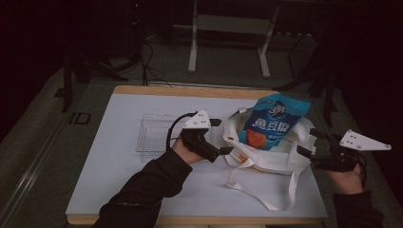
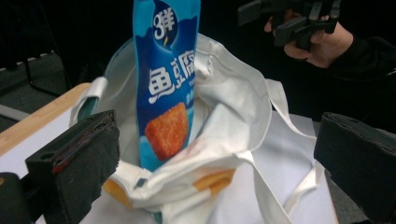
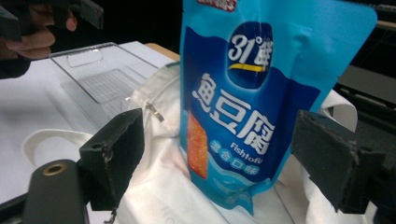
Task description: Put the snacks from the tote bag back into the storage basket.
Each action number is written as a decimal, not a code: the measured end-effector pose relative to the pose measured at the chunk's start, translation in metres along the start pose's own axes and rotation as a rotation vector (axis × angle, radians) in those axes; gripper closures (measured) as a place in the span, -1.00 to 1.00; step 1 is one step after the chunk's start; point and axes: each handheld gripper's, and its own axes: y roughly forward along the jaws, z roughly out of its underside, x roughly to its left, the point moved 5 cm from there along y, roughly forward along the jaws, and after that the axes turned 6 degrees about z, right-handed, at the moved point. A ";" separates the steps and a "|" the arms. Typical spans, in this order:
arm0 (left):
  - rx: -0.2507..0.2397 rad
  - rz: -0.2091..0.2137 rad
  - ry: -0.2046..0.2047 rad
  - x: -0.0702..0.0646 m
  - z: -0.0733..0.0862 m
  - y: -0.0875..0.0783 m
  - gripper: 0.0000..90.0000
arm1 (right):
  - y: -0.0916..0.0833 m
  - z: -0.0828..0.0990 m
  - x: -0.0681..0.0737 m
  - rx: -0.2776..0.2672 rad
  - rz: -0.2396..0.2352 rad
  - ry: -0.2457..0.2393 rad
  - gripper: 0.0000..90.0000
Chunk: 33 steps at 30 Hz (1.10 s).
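A blue snack pouch [image 1: 273, 121] with white lettering and an orange picture stands tilted in the open mouth of a white cloth tote bag [image 1: 259, 159]. The bag's straps trail toward the front edge. My left gripper [image 1: 222, 136] stands open just left of the bag, and the bag's rim [image 2: 210, 168] and the pouch [image 2: 166, 93] lie ahead between its wide jaws, untouched. My right gripper [image 1: 309, 141] is open off the bag's right side. The pouch [image 3: 252, 107] fills the space ahead of its jaws, which are clear of it.
A clear plastic tray [image 1: 157, 130] lies on the white tabletop [image 1: 119, 180] left of my left hand, and is seen again as the tray [image 3: 100, 77]. Beyond the table's wooden far edge stand a metal frame [image 1: 228, 42] and floor cables.
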 end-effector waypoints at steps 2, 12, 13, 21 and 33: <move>0.009 -0.003 0.010 0.003 -0.003 0.004 -0.98 | 0.003 0.000 -0.003 0.004 0.001 0.000 -0.61; 0.030 -0.011 0.033 0.019 -0.020 0.029 -0.91 | 0.019 -0.001 -0.020 0.022 0.004 0.018 -0.60; 0.040 -0.012 0.035 0.020 -0.021 0.033 -0.91 | 0.020 0.000 -0.022 0.024 0.005 0.021 -0.60; 0.050 -0.019 0.026 0.034 -0.028 0.056 -0.83 | 0.032 0.003 -0.039 0.062 0.015 0.018 -0.42; 0.093 -0.039 0.004 0.055 -0.017 0.084 -0.32 | 0.052 0.011 -0.054 0.102 -0.001 0.055 -0.26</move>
